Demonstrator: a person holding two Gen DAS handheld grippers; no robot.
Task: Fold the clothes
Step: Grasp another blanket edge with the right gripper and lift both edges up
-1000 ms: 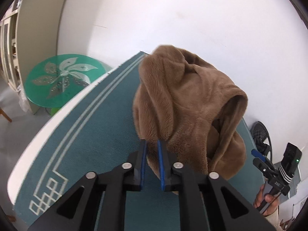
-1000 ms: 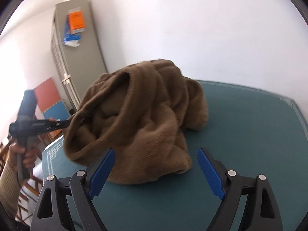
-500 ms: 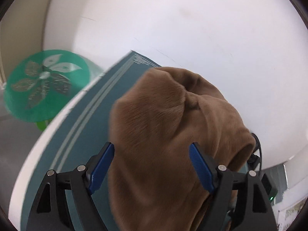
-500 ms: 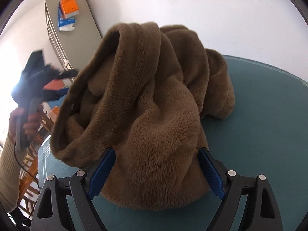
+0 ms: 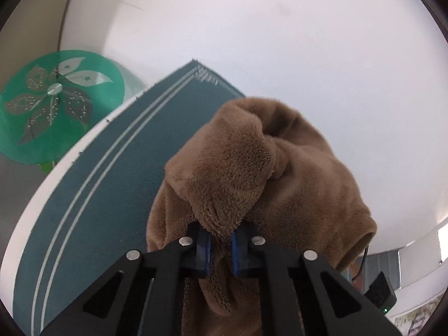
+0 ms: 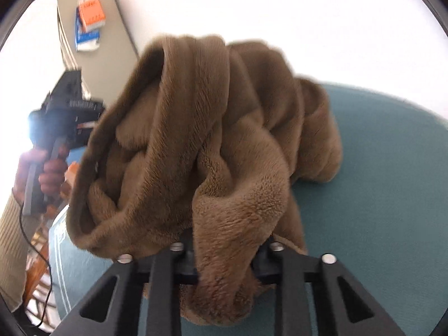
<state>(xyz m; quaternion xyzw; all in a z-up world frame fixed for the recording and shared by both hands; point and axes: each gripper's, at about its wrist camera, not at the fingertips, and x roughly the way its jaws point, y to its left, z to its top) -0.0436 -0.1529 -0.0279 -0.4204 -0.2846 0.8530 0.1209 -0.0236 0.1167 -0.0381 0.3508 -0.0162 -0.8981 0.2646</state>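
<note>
A brown fleece garment (image 5: 252, 173) lies bunched in a heap on the teal cloth (image 5: 106, 196) that covers the table. My left gripper (image 5: 221, 247) is shut on a fold of the fleece at its near edge. In the right wrist view the same garment (image 6: 201, 145) fills the middle. My right gripper (image 6: 225, 263) is shut on a thick fold of it, and the fleece hides its fingertips. The left gripper (image 6: 70, 112) and the hand that holds it show at the left of the right wrist view, partly behind the garment.
A round green glass table (image 5: 53, 103) stands beyond the table's left edge. A grey cabinet (image 6: 92, 28) with an orange box on it stands by the white wall. Bare teal cloth (image 6: 378, 196) lies right of the garment.
Both grippers moved in onto the garment and closed on folds of it. The left gripper had opened half a second ago and is shut again now.
</note>
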